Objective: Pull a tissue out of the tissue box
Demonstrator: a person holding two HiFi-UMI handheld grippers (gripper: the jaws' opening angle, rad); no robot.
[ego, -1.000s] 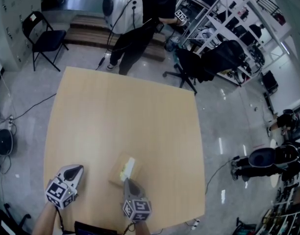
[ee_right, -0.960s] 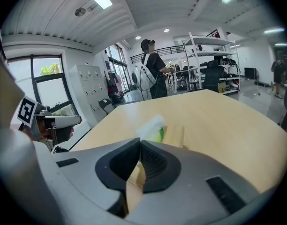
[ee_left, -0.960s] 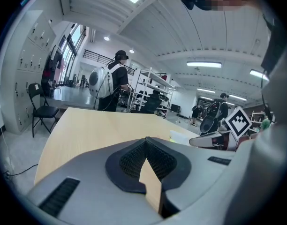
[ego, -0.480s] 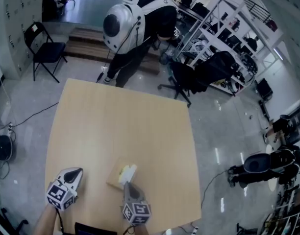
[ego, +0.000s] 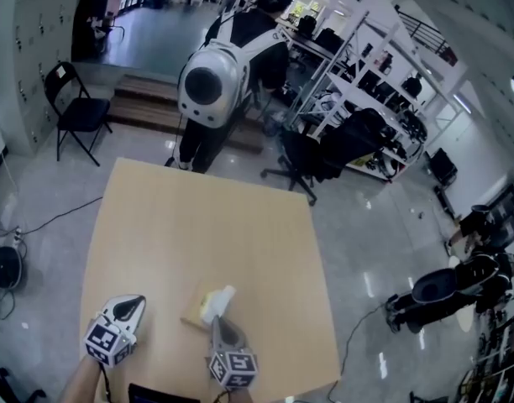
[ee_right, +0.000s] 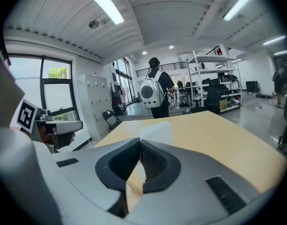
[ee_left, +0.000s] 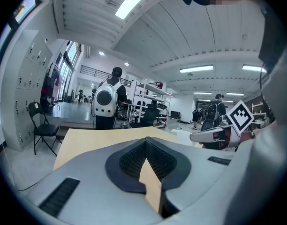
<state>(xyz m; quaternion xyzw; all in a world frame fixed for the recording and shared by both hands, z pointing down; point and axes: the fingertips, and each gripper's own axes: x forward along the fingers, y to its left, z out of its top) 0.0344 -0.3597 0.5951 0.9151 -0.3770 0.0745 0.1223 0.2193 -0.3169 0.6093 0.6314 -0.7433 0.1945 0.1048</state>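
Observation:
The tissue box (ego: 196, 311), flat and cardboard-coloured, lies on the wooden table (ego: 198, 225) near its front edge. A white tissue (ego: 218, 300) stands up out of its top. My right gripper (ego: 214, 320) reaches in from the near side and is shut on the tissue's lower part. In the right gripper view the tissue (ee_right: 155, 132) shows as a pale sheet just past the closed tips (ee_right: 140, 140). My left gripper (ego: 136, 300) hovers to the left of the box, apart from it. Its jaws meet at the tips (ee_left: 146, 139) with nothing between them.
A person with a white backpack (ego: 208, 84) stands at the table's far edge. A folding chair (ego: 79, 107) is at the far left, with an office chair (ego: 324, 154) and shelving (ego: 366, 49) at the far right. Cables lie on the floor to the left.
Both grippers have risen a little. The tissue now stands higher out of the box, drawn up by the right gripper. The head view has tilted up toward the room.

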